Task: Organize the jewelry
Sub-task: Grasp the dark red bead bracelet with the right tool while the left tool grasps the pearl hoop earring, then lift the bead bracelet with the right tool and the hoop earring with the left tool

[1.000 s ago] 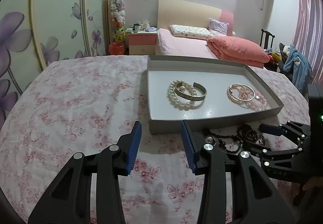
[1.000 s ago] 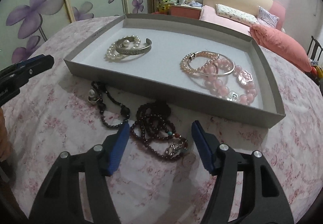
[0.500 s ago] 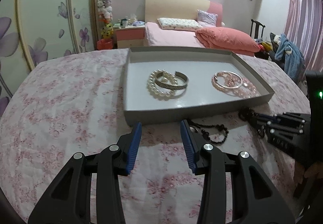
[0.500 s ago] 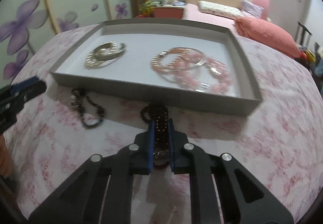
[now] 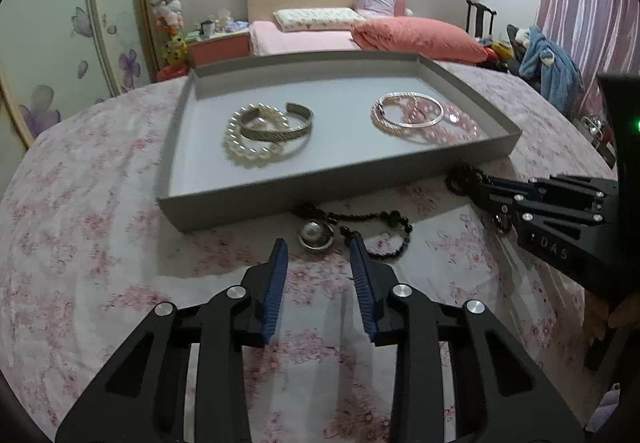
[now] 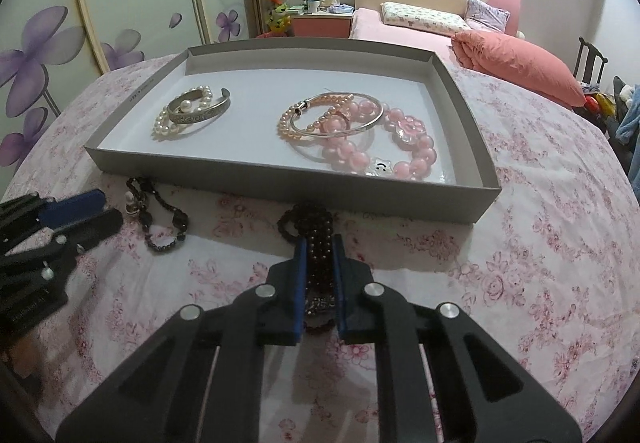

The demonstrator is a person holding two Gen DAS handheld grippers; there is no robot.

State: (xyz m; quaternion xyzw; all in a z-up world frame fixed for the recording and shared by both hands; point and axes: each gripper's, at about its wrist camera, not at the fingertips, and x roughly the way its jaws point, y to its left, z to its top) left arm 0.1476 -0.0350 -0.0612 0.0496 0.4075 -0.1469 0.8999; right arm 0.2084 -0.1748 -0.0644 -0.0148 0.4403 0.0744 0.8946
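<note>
On the floral-clothed bench, just before the grey tray [image 6: 460, 75], your right claw [image 6: 319, 243] pinched the limp, slippery dark bead bracelet [image 6: 308, 221]; your left claw [image 5: 318, 247] stood wide near the black bead necklace [image 5: 376, 221].

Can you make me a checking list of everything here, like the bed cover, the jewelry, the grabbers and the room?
Surface: pink floral cloth.
Job's things: grey tray holds pearl bracelet, silver cuff, pink bead bracelets; black bead bracelet lies outside.
Clutter: nothing seen.
Grippers: left hand-held gripper open; right hand-held gripper shut on dark bead bracelet.
Cables: nothing seen.
Surroundings: bed, flower wardrobe.
</note>
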